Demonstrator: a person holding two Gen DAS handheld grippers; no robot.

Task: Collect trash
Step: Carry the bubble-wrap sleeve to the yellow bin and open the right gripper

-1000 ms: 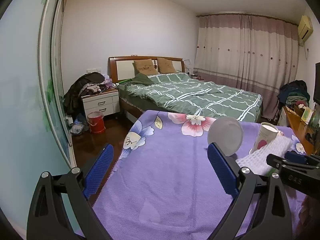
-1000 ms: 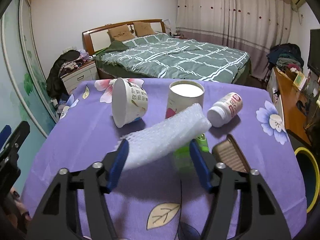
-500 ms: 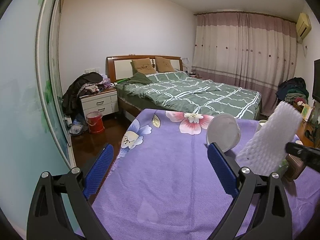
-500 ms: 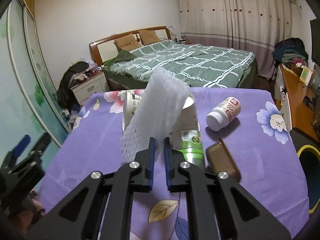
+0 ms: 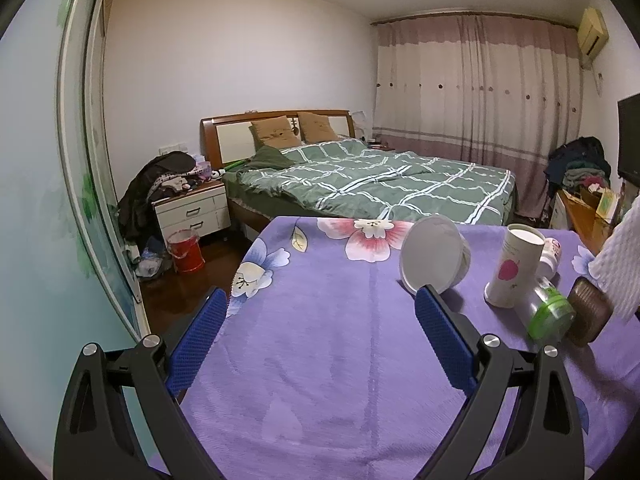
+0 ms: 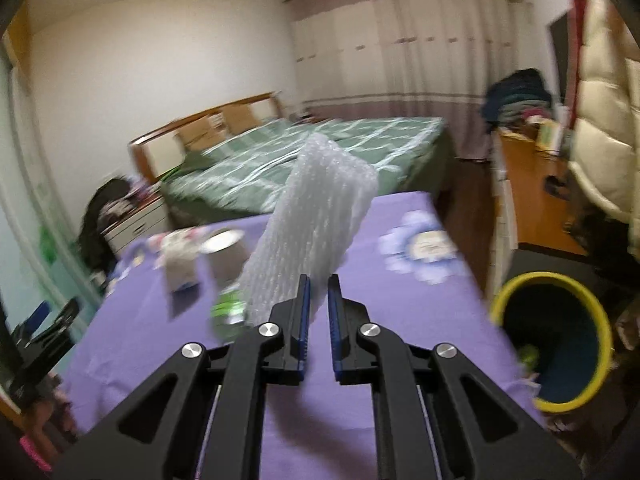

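My right gripper (image 6: 318,285) is shut on a white foam-net sleeve (image 6: 316,216), which stands up from its blue pads above the purple tablecloth (image 6: 400,304). The same sleeve (image 5: 618,264) shows at the right edge of the left wrist view. A yellow-rimmed bin (image 6: 554,340) stands on the floor to the right of the table. My left gripper (image 5: 320,320) is open over bare cloth. On the cloth lie a tipped white bowl (image 5: 434,254), an upright paper cup (image 5: 512,266), a green-capped bottle (image 5: 546,310), a white bottle (image 5: 554,250) and a brown tray (image 5: 590,312).
A green-quilted bed (image 5: 372,180) fills the room beyond the table. A nightstand (image 5: 192,214) and a red bucket (image 5: 186,250) stand at the left by a sliding wardrobe. A wooden desk (image 6: 532,184) and a person's cream padded jacket (image 6: 604,112) are at the right.
My right gripper closed on the foam sleeve, lifted it off the cloth and swung right toward the bin. The left gripper stayed put and open.
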